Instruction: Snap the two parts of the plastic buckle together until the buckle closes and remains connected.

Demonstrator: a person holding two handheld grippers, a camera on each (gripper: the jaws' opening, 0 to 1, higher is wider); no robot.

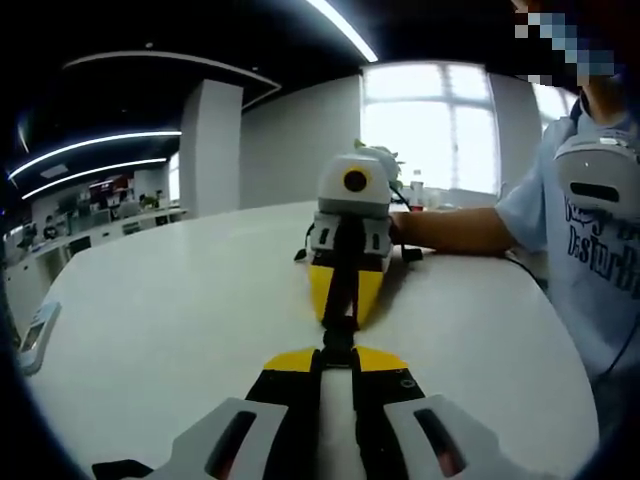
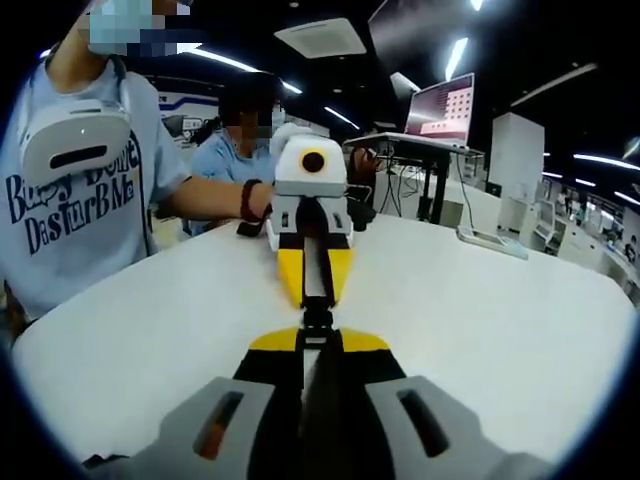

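Black plastic buckle [image 1: 338,338] sits pinched between my two grippers above the middle of the white table [image 1: 160,330], left gripper [image 1: 336,362] and right gripper [image 2: 318,345] each clamped on a half, so I'd push dead straight until it clicks.

Small black plastic buckle [image 1: 339,333], joined end to end, above the white table, between opposing yellow-tipped jaws.

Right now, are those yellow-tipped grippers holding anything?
Yes: each gripper, left and right, pinches one end of the small black plastic buckle between them.
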